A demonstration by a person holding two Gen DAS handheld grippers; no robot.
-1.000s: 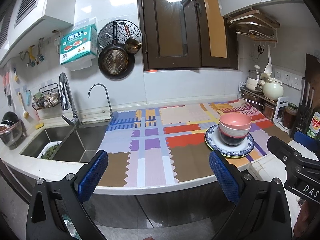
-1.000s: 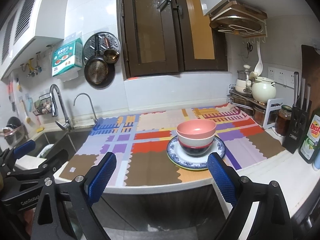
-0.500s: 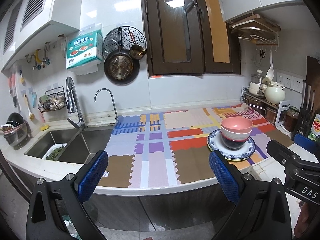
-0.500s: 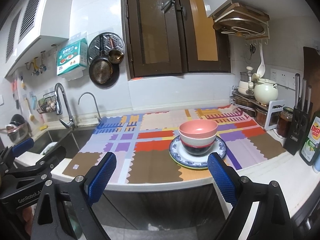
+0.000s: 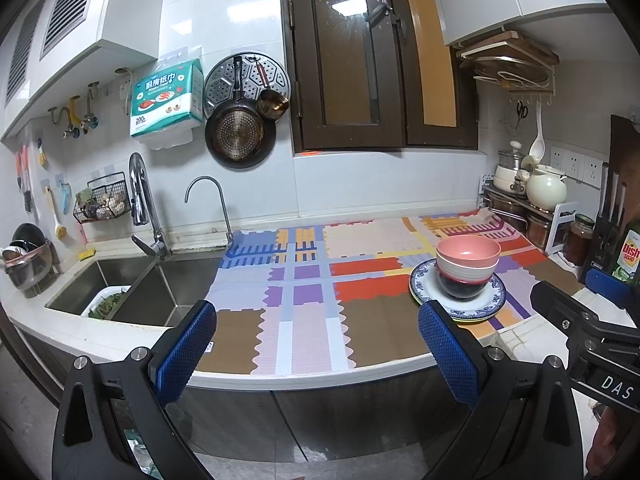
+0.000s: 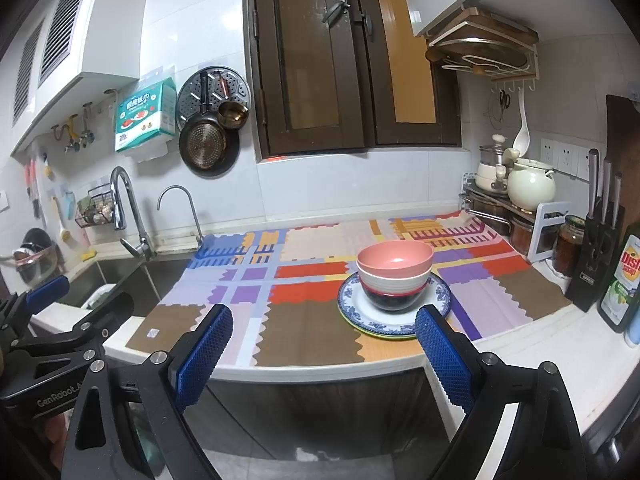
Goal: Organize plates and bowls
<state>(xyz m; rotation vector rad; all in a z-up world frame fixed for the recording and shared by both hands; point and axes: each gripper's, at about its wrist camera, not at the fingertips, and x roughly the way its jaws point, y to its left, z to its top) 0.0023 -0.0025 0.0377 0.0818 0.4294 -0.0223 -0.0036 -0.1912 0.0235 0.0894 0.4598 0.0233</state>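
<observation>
A stack of bowls, pink (image 6: 395,261) on top, then white and a dark one (image 6: 394,300), stands on blue-rimmed plates (image 6: 438,294) on the patchwork mat (image 6: 304,280). It also shows in the left wrist view, bowls (image 5: 467,257) on the plates (image 5: 494,294), at the right. My right gripper (image 6: 322,354) is open and empty, held in front of the counter edge, short of the stack. My left gripper (image 5: 318,350) is open and empty, further left, off the counter edge.
A sink (image 5: 132,284) with a faucet (image 5: 144,208) lies at the left. A pot rack with a cream kettle (image 6: 530,186), jars, a knife block (image 6: 598,240) and a dish soap bottle (image 6: 624,280) line the right. Pans hang on the wall (image 6: 206,142). A dark cabinet (image 6: 320,60) is above.
Both grippers have drawn back and up from the counter, so the view is higher and the stack sits farther off. Both stay open and empty.
</observation>
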